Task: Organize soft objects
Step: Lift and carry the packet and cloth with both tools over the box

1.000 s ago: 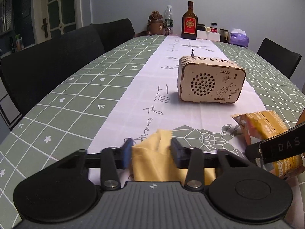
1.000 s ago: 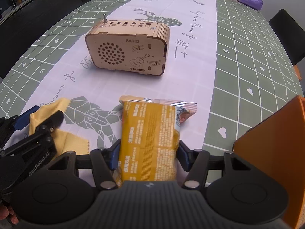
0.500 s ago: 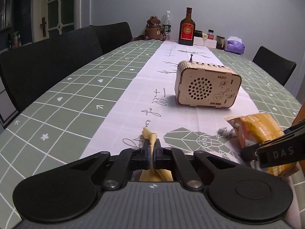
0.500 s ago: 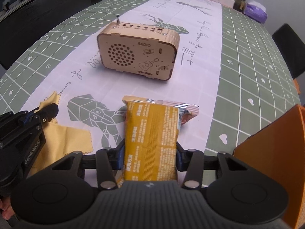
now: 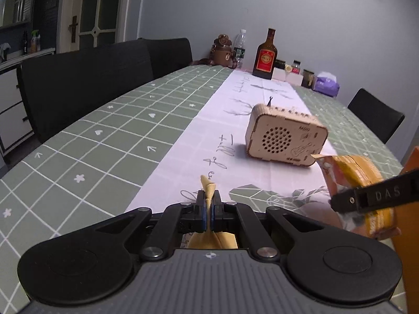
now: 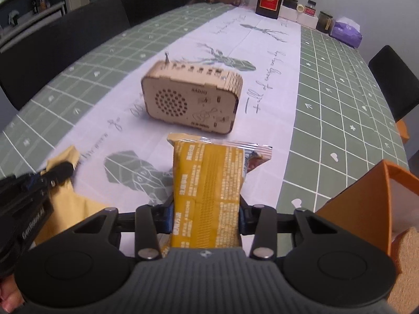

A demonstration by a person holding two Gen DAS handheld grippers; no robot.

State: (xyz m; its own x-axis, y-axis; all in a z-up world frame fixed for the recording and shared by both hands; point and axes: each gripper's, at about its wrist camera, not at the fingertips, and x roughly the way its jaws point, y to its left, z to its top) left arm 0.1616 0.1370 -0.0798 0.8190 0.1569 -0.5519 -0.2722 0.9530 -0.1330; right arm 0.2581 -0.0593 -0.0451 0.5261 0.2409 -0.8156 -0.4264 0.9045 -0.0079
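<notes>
A: Status of the left gripper (image 5: 209, 210)?

B: Its two blue-padded fingers (image 5: 201, 209) are drawn together with only a thin fold of the yellow cloth (image 5: 208, 189) between them. A peak of cloth sticks up past the tips at 12 o'clock; the rest bunches below, next to the gripper body. From the right wrist view, the cloth (image 6: 66, 201) drapes down from the left gripper (image 6: 56, 174) at 9 o'clock toward the white runner (image 6: 264, 104); whether its lower edge touches the runner, I cannot tell.

A: And the right gripper (image 6: 206, 216)?

B: Fingers (image 6: 167, 216) spread about as wide as the snack packet (image 6: 209, 191) and pressed against both of its long sides. The packet is yellow with printed text and a crimped foil end, and it points toward 12 o'clock. It appears raised off the table. In the left wrist view the same packet (image 5: 353, 180) sits at 3 o'clock, with one dark finger (image 5: 371, 196) of the right gripper across it.

A: Surroundings?

B: A wooden radio (image 6: 192, 102) stands upright on the runner beyond the packet, at 12 o'clock, apart from both grippers. An orange bin (image 6: 366, 204) sits at 4 o'clock, just beside the right gripper. The green checked tablecloth (image 5: 110, 141) flanks the runner. A brown bottle (image 5: 266, 55) stands at the table's far end.
</notes>
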